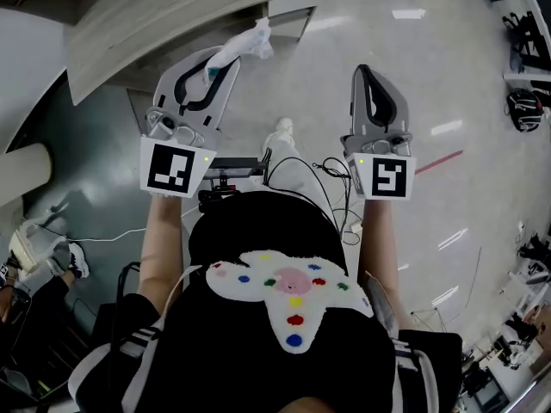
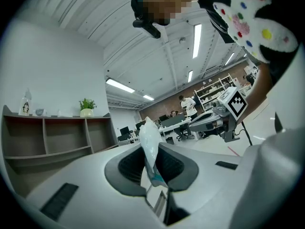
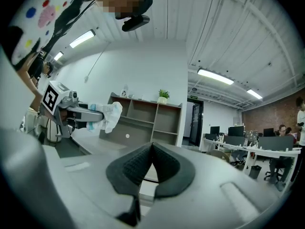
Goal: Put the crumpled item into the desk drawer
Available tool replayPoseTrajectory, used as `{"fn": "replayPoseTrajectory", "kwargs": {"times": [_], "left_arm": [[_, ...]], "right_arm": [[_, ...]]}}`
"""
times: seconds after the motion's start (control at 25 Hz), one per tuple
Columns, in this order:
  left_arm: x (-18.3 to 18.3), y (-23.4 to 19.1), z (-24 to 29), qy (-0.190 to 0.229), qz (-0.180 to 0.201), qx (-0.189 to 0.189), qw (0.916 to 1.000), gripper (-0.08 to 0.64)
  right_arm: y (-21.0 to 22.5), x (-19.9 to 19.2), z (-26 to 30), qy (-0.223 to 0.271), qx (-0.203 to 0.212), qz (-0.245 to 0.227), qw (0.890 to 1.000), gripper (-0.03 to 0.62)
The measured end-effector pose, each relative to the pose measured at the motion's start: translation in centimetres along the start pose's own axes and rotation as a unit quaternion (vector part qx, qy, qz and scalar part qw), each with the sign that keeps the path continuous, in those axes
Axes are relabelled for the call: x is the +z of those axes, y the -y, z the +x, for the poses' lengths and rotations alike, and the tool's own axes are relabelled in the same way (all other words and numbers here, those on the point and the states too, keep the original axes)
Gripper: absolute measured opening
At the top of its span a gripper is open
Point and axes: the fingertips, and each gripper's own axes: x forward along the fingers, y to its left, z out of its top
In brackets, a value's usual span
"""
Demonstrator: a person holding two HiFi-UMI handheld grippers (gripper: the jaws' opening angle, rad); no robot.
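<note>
The crumpled item [image 1: 245, 43] is a white wad with a teal edge. My left gripper [image 1: 225, 58] is shut on it and holds it up in the air; in the left gripper view the crumpled item [image 2: 149, 144] stands pinched between the dark pads [image 2: 128, 168]. My right gripper [image 1: 365, 72] hangs to the right at about the same height, shut with nothing in it; its pads [image 3: 138, 163] meet in the right gripper view. There the left gripper [image 3: 95, 114] and the wad [image 3: 111, 115] show at the left. No drawer is clearly visible.
A pale wooden desk top [image 1: 172, 11] runs across the upper left above a grey floor. A white shoe [image 1: 282, 132] and black cables [image 1: 301, 172] lie below the grippers. A wooden shelf unit [image 3: 147, 118] stands behind; office desks with people [image 3: 267, 147] are far right.
</note>
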Motion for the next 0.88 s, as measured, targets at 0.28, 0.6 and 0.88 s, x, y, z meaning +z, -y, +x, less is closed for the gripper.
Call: {"fn": "replayPoseTrajectory", "kwargs": {"times": [0.28, 0.6, 0.88], "left_arm": [[0.1, -1.1, 5.0, -0.009, -0.007, 0.008, 0.9999, 0.052], [-0.2, -1.8, 9.0, -0.023, -0.001, 0.006, 0.9997, 0.052], [-1.2, -2.1, 11.4, -0.042, -0.004, 0.011, 0.999, 0.052]], "right_arm": [[4.4, -0.6, 3.9, 0.0, 0.018, -0.001, 1.0, 0.009], [7.3, -1.8, 7.0, -0.005, 0.039, 0.002, 0.999, 0.009], [8.8, -3.1, 8.7, -0.016, 0.054, 0.015, 0.998, 0.009]]}}
